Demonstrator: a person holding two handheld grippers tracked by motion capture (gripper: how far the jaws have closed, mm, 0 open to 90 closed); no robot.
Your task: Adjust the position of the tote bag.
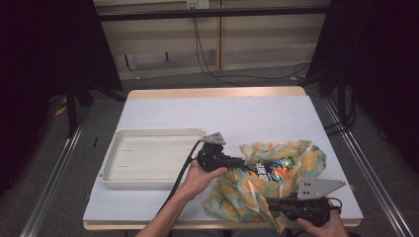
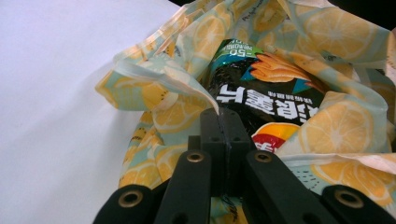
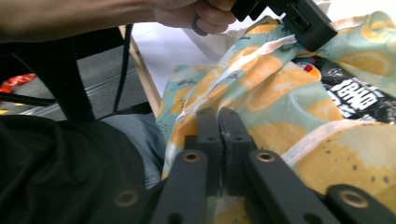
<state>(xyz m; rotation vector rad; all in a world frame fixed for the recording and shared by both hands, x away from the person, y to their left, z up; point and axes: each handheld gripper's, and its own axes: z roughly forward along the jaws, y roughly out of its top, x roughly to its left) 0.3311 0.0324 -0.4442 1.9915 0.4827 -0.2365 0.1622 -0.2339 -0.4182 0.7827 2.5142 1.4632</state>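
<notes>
Unpacking step: left gripper (image 2: 218, 112) fingers pinching lemon-print bag (image 1: 301, 160) rim, right gripper (image 3: 217, 113) fingers pinching its lower edge; next, likely draw snack packet (image 2: 261, 93) toward tray (image 1: 111, 163).

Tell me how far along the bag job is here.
Early. The snack packet lies inside the lemon-print bag, and the white tray beside it holds nothing. In hand: the left claw is shut on the bag's rim at the opening, the right claw on its near edge. Left: getting the packet out, probably to the tray.

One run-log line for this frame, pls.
left gripper: shut on bag rim | right gripper: shut on bag edge | snack packet: inside bag | tray: empty
</notes>
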